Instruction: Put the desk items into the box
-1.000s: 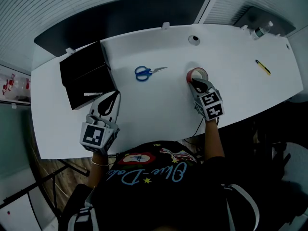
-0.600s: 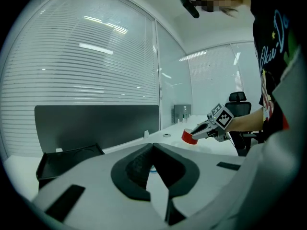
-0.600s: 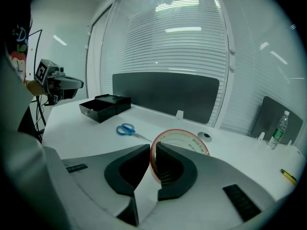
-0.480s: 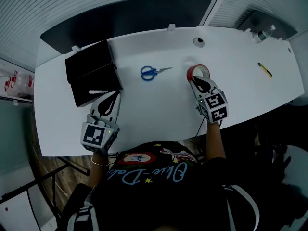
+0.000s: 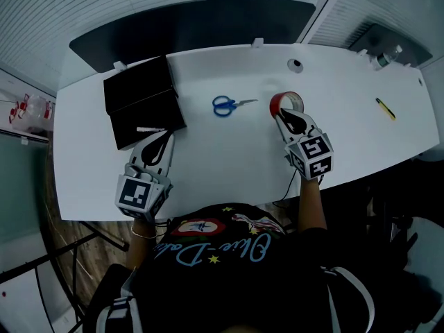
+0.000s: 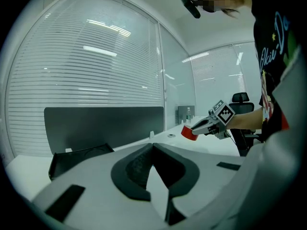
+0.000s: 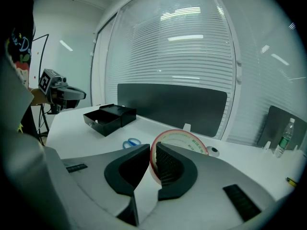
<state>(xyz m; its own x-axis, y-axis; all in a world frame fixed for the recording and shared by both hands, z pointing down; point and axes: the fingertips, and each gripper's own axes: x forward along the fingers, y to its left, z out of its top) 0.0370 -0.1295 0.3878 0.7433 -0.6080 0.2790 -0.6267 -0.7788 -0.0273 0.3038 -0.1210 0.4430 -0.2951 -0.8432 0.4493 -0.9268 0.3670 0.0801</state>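
- One big white worktop (image 5: 229,165) carries everything, and the person stands at its near edge.
- Next up, the black box (image 5: 142,106) sits open at the far left corner, with a white pen-like thing (image 5: 147,128) already inside.
- Then the right gripper (image 5: 281,114), fingers clamped on the ring wall of the red tape roll (image 5: 287,100), holding it up off the worktop, right of the middle.
- Meanwhile the left gripper (image 5: 166,137) hangs by the box's near edge, fingers pinched together on nothing.
- My guess is the roll is light and stiff, so that wall pinch should hold fine.
- Smaller: the blue scissors (image 5: 229,105) lie mid-worktop. They look hard and slick, so I'd grab them near the pivot.
- Last, a small yellow thing (image 5: 386,108) near the right end, too tiny to name.
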